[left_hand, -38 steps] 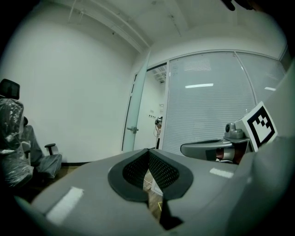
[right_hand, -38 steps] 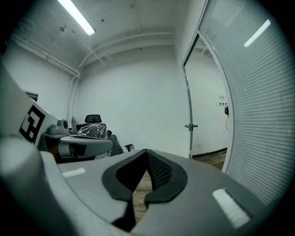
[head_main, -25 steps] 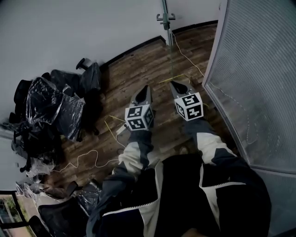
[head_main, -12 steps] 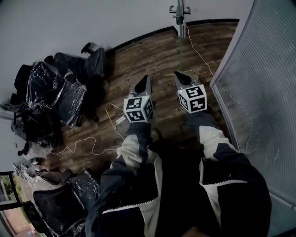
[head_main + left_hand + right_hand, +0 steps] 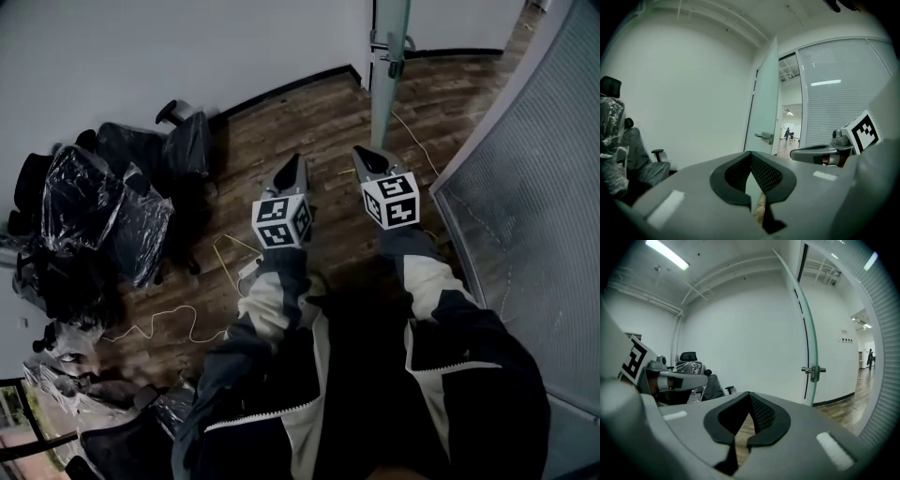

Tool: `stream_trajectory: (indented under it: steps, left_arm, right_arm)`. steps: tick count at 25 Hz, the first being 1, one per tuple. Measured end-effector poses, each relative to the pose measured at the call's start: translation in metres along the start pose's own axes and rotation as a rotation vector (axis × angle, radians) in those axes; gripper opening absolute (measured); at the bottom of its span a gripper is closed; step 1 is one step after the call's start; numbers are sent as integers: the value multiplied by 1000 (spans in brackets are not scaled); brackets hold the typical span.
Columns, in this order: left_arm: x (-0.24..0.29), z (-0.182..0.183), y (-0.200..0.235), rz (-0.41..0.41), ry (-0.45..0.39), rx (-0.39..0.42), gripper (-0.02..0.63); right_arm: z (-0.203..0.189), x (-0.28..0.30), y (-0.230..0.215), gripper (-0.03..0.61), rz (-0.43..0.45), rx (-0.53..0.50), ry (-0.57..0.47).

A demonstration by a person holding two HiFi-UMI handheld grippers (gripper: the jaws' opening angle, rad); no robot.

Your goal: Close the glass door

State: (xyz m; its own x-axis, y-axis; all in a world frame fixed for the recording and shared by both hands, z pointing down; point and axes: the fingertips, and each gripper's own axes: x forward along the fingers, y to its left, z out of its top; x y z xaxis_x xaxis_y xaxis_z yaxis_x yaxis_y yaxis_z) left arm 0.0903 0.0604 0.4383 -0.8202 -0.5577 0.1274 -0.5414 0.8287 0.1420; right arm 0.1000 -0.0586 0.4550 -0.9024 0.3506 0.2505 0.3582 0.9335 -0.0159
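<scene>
The door (image 5: pixel 388 94) stands open at the far end of the floor (image 5: pixel 319 122), seen almost edge-on. Its handle (image 5: pixel 390 49) sits near the free edge, and the gap to the corridor lies to its right, beside the ribbed partition (image 5: pixel 544 216). Both claws are well short of it: the left claw (image 5: pixel 296 163) and right claw (image 5: pixel 365 154) sit side by side, pointing toward the door, each with its jaws together and nothing between them.

The step in hand looks like the approach. To do it well, I would lead with the right claw — it is the nearer to the door's edge — and aim at the handle side, since a push far from the hinge swings a heavy pane most easily. Shut jaws make a fair blunt pusher, so they need not part unless the handle has to be hooked. Lay the tips squarely on the handle plate or the glass rather than jab — glass is slick, and a glancing touch may skid. Push steadily and ease off near the frame so the door does not slam. Mind the cable (image 5: pixel 187 323) underfoot and the wrapped chairs (image 5: pixel 103 216) at left.
</scene>
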Motion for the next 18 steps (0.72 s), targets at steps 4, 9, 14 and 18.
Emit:
stream_trajectory:
  steps: [4,9,14,18]
  left_arm:
    - [24,15,57,-15,-11,-1,3]
    - [39,29,117,-23,-18,-29,3]
    - [54,35,150,-48,-5,4,2]
    - [69,39,168,-43,2,13,3]
  right_arm:
    - [16,50,8,5,-35,1,3]
    - [37,103,24,5,-53,-21,12]
    - [50,145,38,5,-39,-35,20]
    - [51,175,37,5,-14,-34,33]
